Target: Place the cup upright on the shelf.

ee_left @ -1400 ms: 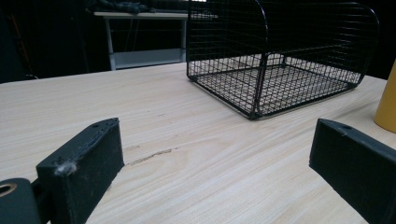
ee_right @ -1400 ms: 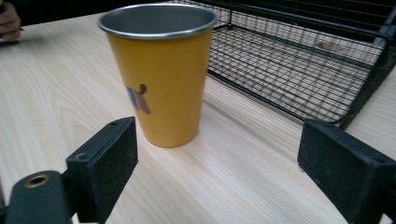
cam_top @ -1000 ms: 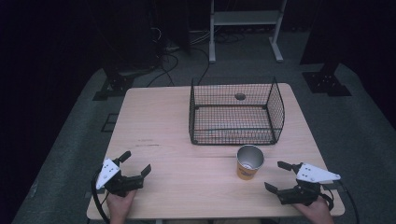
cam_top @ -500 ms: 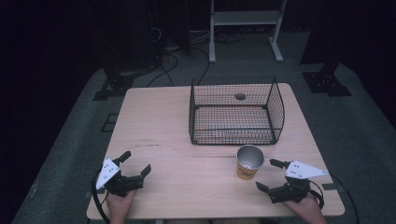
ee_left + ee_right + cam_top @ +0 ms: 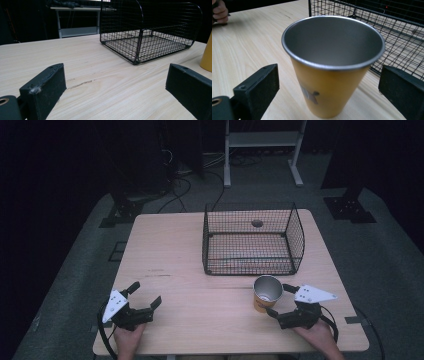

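Note:
A yellow cup (image 5: pixel 266 293) with a bare metal inside stands upright on the wooden table (image 5: pixel 175 250), just in front of the black wire basket (image 5: pixel 250 240). My right gripper (image 5: pixel 280 300) is open at the cup's right side, its jaws reaching either side of the cup (image 5: pixel 329 75) without touching it. My left gripper (image 5: pixel 145 295) rests open near the table's front left corner with nothing between its jaws. From there the basket (image 5: pixel 150 32) stands ahead and the cup's yellow edge (image 5: pixel 207 56) shows at far right.
The basket is empty and open at the top, with a round hole in the table (image 5: pixel 257 223) behind it. A white metal rack (image 5: pixel 262 140) stands on the floor beyond the table. Bare tabletop (image 5: pixel 170 240) lies left of the basket.
My right gripper has moved left and forward, bringing its open jaws up to the cup. The left gripper has stayed put.

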Available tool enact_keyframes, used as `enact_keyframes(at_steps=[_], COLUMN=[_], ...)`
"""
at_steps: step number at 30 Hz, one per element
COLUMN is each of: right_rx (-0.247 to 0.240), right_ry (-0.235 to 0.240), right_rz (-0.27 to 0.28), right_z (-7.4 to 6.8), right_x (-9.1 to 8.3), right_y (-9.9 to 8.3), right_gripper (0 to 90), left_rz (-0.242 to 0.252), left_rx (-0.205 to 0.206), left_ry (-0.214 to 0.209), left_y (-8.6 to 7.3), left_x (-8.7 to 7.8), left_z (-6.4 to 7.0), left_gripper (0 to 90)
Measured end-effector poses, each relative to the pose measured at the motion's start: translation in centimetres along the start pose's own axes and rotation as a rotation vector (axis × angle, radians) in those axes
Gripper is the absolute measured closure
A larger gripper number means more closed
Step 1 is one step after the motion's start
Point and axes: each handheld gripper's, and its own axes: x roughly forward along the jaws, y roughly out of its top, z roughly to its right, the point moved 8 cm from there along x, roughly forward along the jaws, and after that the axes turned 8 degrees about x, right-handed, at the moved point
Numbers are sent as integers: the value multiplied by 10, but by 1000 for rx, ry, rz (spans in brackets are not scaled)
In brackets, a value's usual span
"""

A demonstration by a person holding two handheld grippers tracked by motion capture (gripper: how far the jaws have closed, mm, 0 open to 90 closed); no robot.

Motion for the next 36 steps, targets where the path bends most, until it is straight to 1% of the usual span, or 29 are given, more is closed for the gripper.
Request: enact_keyframes(at_steps=[3,11,13,18,21,24,25,26,33,36], right_rx=[-11,-2,-2,-13,-5,-2,-2,-3,-7,1], right_ry=[-8,-20,-11,-5,0,12,13,12,18,27], right_rz=[-3,-7,-4,-5,-7,-6,-5,-2,-13,-12], right_z=[-1,1,0,-1,0,-1,-1,-1,-1,-2], right_x=[6,19,21,27,30,31,31,31,30,28], right_y=[3,7,9,14,14,14,15,15,16,17], right_gripper=[27,27,27,27,29,74,108,116,121,122], left_rz=[1,4,5,6,5,8,8,8,10,10], left_rx=[-2,-6,-9,-9,-10,-11,-12,-12,-15,-16], left_ry=[0,0,1,0,0,1,1,1,4,4], left_y=[0,0,0,0,0,0,0,0,0,0], left_x=[0,0,-1,-1,-1,-1,-1,-1,-2,-2], left_z=[0,0,-1,-1,-1,-1,-1,-1,-2,-2], left_gripper=[23,23,23,23,23,23,23,22,23,23])
